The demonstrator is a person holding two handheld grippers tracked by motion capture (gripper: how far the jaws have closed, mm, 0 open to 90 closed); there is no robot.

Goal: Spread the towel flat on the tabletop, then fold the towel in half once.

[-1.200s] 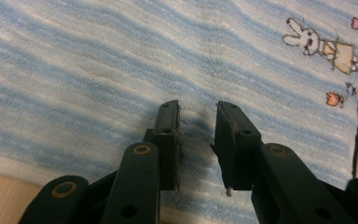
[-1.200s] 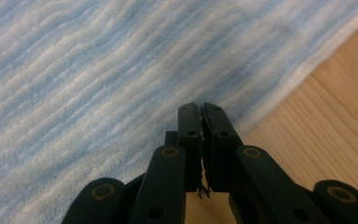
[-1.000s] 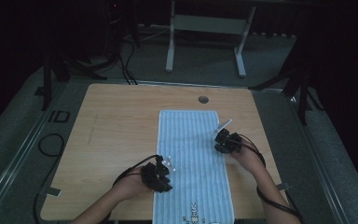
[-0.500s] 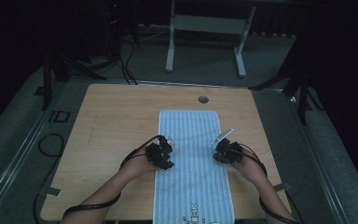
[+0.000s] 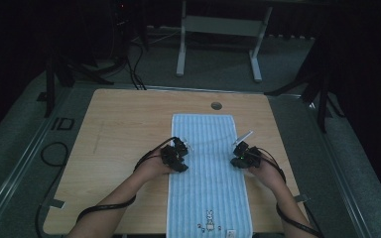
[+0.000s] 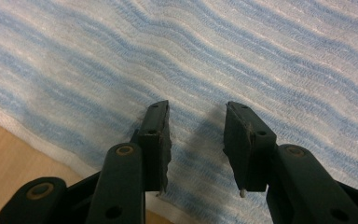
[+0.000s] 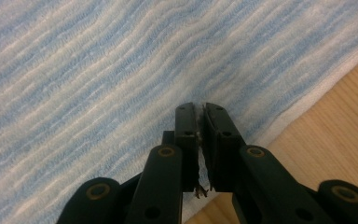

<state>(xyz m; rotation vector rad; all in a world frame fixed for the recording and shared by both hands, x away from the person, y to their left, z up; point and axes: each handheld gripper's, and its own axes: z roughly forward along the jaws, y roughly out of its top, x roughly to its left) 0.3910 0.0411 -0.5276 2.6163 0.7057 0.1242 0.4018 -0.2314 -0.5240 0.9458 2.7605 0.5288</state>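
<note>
A blue-and-white striped towel [image 5: 208,173] lies flat and lengthwise on the wooden table [image 5: 124,129]. My left gripper [image 5: 182,148] is over the towel's left edge, about halfway along. In the left gripper view it [image 6: 196,114] is open and its jaws have just been opening. Nothing is between them, and the striped towel [image 6: 242,51] lies just beneath. My right gripper [image 5: 239,149] is at the towel's right edge, level with the left one. In the right gripper view it [image 7: 199,112] is shut, with only white fluff in the slit, above the towel [image 7: 98,79] near its hem.
A round hole [image 5: 217,105] sits in the table just beyond the towel's far end. A small print [image 5: 208,227] marks the towel's near end. A metal stand [image 5: 218,29] is on the floor behind the table, and cables [image 5: 54,148] lie at the left.
My left hand has moved away from the person along the towel's left edge, from near the front to the middle. The right hand has stayed about where it was.
</note>
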